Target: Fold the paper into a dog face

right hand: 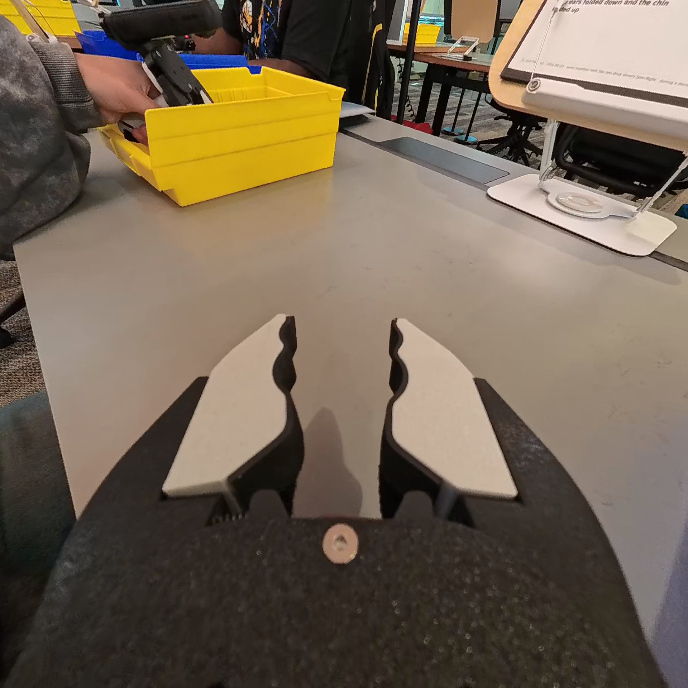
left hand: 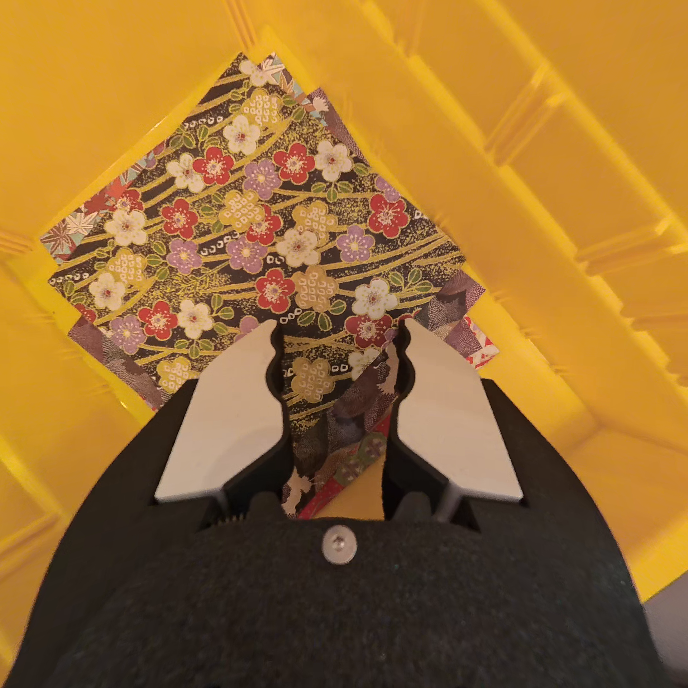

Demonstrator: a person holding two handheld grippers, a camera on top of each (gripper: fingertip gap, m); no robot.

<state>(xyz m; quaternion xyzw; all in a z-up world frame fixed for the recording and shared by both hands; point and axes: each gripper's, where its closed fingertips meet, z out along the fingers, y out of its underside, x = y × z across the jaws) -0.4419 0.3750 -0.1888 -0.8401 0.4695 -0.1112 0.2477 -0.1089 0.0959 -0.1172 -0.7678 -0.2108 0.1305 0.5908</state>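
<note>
Left gripper (left hand: 340, 324) jaws parted, empty, over stacked floral paper (left hand: 260, 223) in yellow bin (left hand: 484, 186). Likely to pinch several sheets. Right gripper (right hand: 342, 320) jaws spread, empty, above counter (right hand: 335, 242).

Flat grey laminate table (right hand: 372, 253) filling the foreground, with a darker grey rectangular inset panel (right hand: 443, 158) near its far edge. White tablet stand with a flat rounded base (right hand: 580, 219) at the far right corner. Beyond: brown-topped desks (right hand: 446, 56), black wheeled office chairs (right hand: 517, 137), speckled carpet floor (right hand: 18, 357) along the left edge. Soft, even indoor light.
</note>
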